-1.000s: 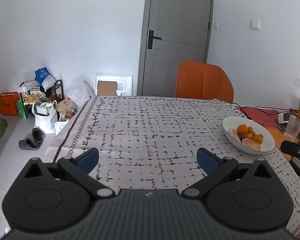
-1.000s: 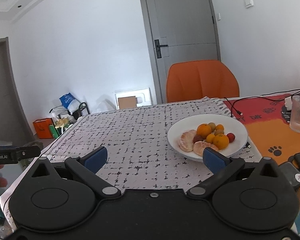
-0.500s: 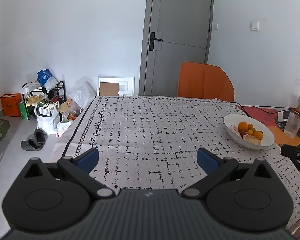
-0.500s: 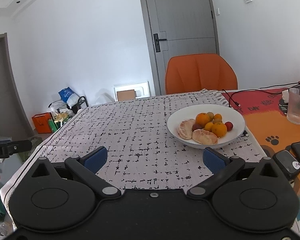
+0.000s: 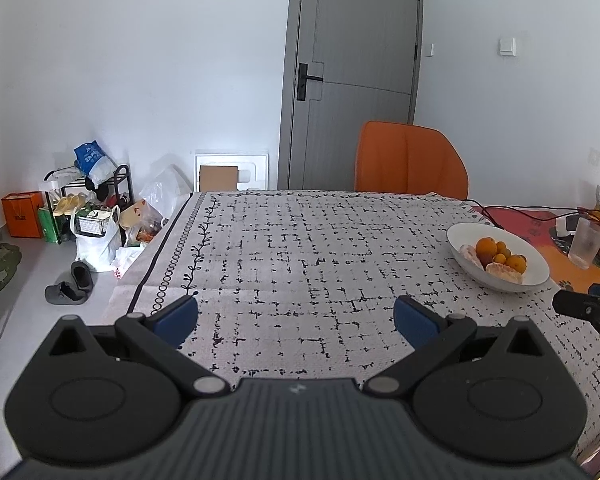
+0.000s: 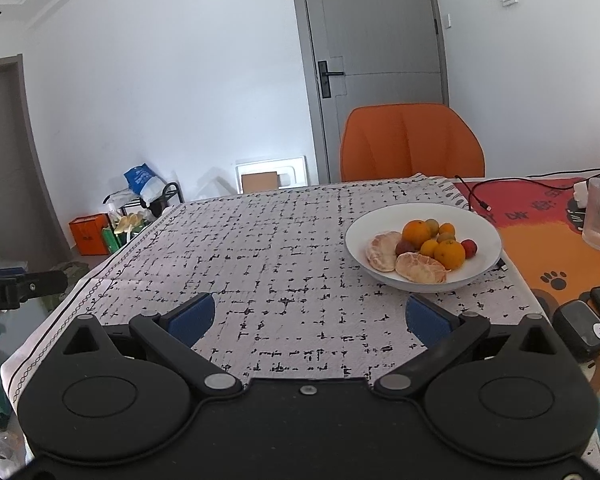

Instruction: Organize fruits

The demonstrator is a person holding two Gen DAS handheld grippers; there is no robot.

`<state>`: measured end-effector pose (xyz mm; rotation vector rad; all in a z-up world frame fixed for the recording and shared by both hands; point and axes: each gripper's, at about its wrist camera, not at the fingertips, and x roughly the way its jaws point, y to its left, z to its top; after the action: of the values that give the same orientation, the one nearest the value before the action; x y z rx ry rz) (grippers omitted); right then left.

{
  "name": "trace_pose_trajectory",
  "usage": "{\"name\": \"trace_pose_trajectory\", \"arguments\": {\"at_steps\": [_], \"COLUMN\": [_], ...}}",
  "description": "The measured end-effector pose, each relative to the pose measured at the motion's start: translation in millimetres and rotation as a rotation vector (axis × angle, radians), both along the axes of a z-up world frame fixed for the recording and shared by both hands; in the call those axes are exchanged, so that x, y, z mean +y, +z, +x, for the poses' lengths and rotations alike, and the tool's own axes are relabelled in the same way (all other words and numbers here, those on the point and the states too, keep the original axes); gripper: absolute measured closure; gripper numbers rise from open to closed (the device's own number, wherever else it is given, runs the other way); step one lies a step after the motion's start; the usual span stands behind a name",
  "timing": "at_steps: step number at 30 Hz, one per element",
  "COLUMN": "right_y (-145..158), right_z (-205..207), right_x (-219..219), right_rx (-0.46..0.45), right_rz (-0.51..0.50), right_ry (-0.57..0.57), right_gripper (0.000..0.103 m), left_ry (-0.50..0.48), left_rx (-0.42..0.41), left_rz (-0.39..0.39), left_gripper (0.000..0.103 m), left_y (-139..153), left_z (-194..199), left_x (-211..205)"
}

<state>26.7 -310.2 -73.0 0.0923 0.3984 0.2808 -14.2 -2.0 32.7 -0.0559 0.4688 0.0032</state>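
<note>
A grey-white tablecloth (image 6: 284, 264) printed with broken black grid marks carries a white bowl (image 6: 480, 236) of orange, red and pale peeled fruit (image 6: 424, 250), beside an orange-and-red mat (image 6: 540, 240) and orange chair (image 6: 412, 140).

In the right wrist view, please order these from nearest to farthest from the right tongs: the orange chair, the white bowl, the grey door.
1. white bowl, just ahead of the right tongs, slightly right.
2. orange chair, behind the table's far edge.
3. grey door, in the back wall.
</note>
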Motion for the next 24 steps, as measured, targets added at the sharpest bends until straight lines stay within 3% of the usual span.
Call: {"name": "trace_pose_trajectory", "arguments": {"at_steps": [24], "right_y": [-0.5], "right_z": [0.4], "right_x": [-2.1], "right_rx": [-0.001], "right_rz": [0.014], "right_ry": [0.006], "right_gripper": [0.000], "left_ry": [0.000], "left_rx": [0.003], "left_rz": [0.010], "left_gripper": [0.000], "left_y": [2.8], "left_z": [-1.3], "left_x": [0.2]}}
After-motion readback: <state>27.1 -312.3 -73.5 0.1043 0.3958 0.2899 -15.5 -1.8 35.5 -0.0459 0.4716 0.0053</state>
